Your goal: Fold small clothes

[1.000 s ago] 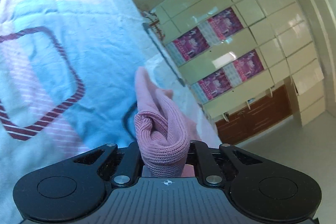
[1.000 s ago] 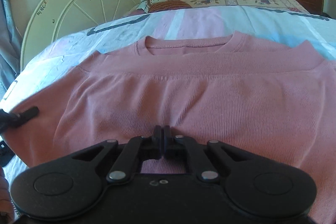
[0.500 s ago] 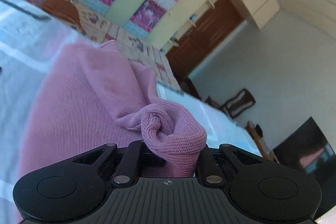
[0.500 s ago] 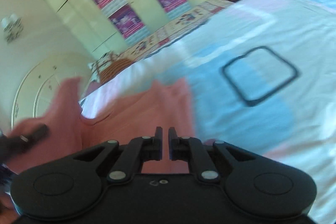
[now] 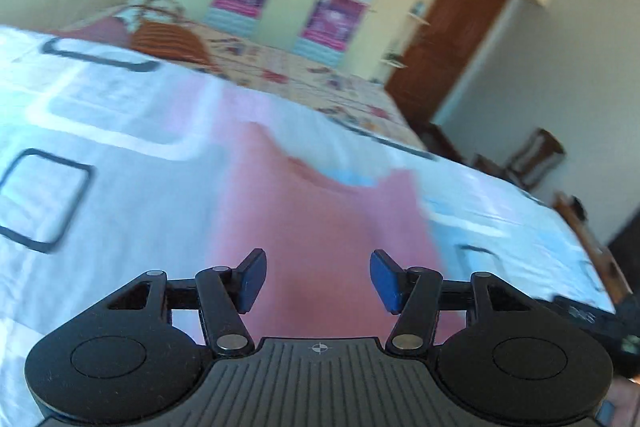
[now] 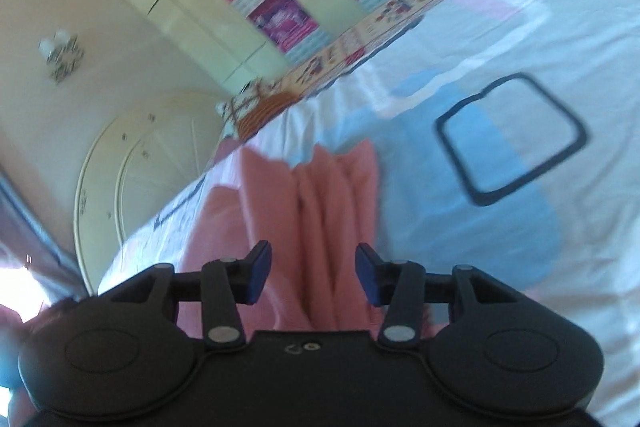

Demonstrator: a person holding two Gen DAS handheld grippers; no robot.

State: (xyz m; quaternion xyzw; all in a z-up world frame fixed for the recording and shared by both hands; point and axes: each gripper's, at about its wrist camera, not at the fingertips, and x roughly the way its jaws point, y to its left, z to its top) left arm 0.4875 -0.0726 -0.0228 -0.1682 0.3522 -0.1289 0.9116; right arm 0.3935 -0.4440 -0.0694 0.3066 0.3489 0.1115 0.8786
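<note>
No writing is showing clearly (both views are blurring). The left gripper and right gripper have just been opening, gripping nothing; the pink sweater is lying on the bed at 12 o'clock.

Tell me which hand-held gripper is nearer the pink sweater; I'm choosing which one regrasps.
Left, narrowly. Left hand-held gripper hangs over the pink sweater's middle; right hand-held gripper over its right edge, bedsheet beside it. Both jaws have just been opening, nothing pinched between them.
</note>
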